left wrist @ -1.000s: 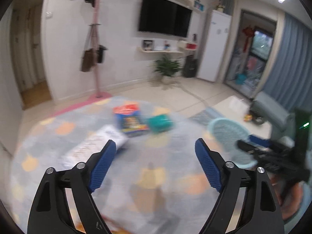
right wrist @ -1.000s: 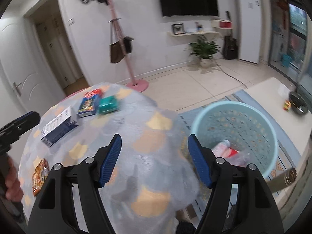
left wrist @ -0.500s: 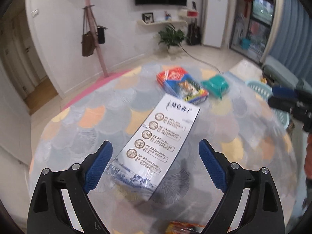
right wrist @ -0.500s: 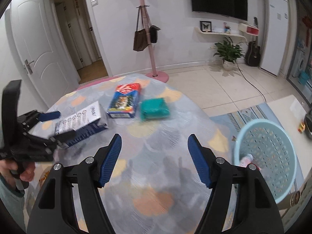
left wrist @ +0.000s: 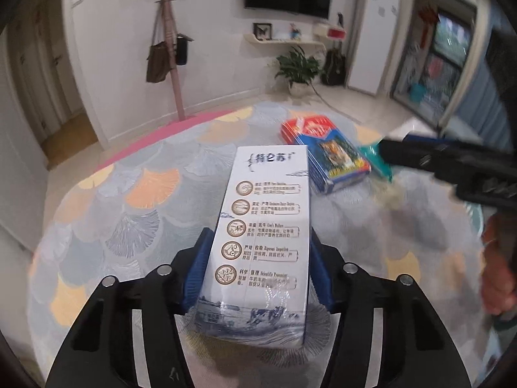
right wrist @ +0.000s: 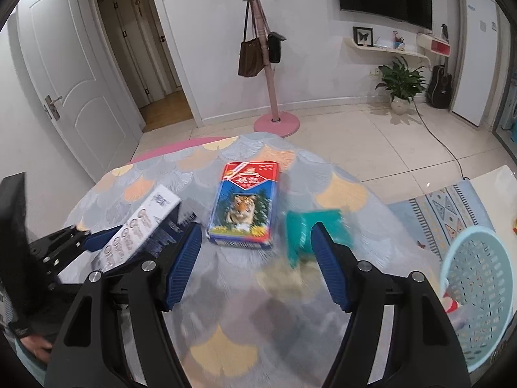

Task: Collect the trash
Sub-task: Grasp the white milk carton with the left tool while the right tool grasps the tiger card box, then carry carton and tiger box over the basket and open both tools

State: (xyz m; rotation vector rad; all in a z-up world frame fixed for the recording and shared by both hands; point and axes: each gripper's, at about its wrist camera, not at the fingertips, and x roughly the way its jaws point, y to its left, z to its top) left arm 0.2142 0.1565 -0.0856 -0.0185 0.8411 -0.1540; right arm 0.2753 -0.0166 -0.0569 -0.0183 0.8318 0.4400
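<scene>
White cardboard, printed with brown round emblems and a blue ink landscape at its near end: that long milk carton (left wrist: 265,236) lies flat on the round table's fan-patterned grey and orange cloth (left wrist: 135,213), and my left gripper (left wrist: 257,270) has just been closing its jaws on it. The blue pads now press both long sides near the carton's near end, so I judge the grip is taken low and across the narrow width to lift it level.

Just beyond the carton's far corner lies a flat blue and red packet with a tiger picture (right wrist: 244,205), and beside that a crumpled teal wrapper (right wrist: 315,226). My right gripper (right wrist: 253,263) hangs above the cloth with jaws apart and nothing between them, aimed toward the wrapper, probably lined up to take it next.

The pale blue perforated plastic basket (right wrist: 478,294) stands off the table's right edge, lower than the top. The path there looks free, though my right gripper sits between carton and basket.
</scene>
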